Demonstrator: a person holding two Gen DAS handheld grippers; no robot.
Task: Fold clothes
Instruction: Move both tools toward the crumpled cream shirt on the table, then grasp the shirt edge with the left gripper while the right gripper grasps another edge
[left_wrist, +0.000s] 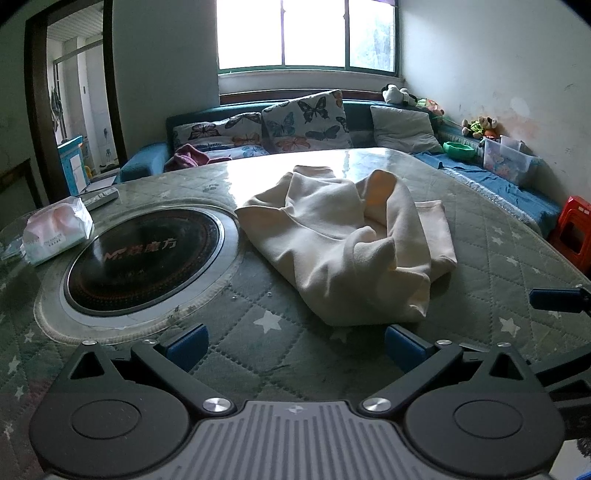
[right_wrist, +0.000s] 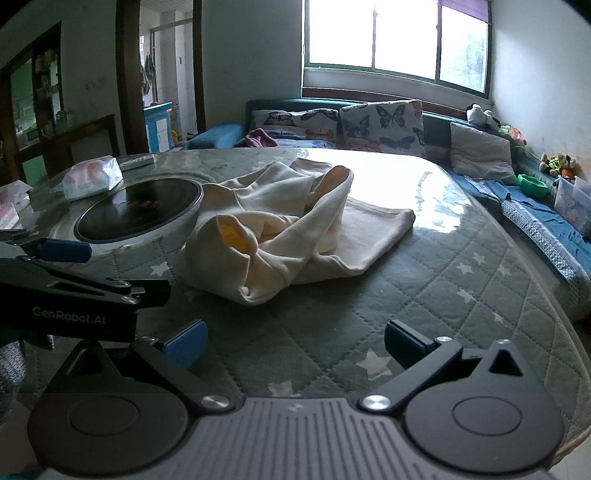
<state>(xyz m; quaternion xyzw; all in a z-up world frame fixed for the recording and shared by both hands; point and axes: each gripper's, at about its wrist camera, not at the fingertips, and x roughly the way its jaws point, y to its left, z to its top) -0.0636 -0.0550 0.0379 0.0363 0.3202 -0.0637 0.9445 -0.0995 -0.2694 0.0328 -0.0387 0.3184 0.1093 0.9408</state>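
Cream garment (left_wrist: 347, 240) untouched, both grippers' fingers (left_wrist: 186, 341) spread

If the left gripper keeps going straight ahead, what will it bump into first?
Probably the crumpled cream fabric garment. The open left gripper points over bare green quilted star-print table cover toward the garment's near edge, though the depth is hard to judge.

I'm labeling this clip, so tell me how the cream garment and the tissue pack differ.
The garment is cream cloth, crumpled and spread wide beside the round cooktop; the tissue pack is a compact pink-and-white plastic packet across the cooktop from it. The garment looks far bigger. Both rest on the table, untouched by either gripper.
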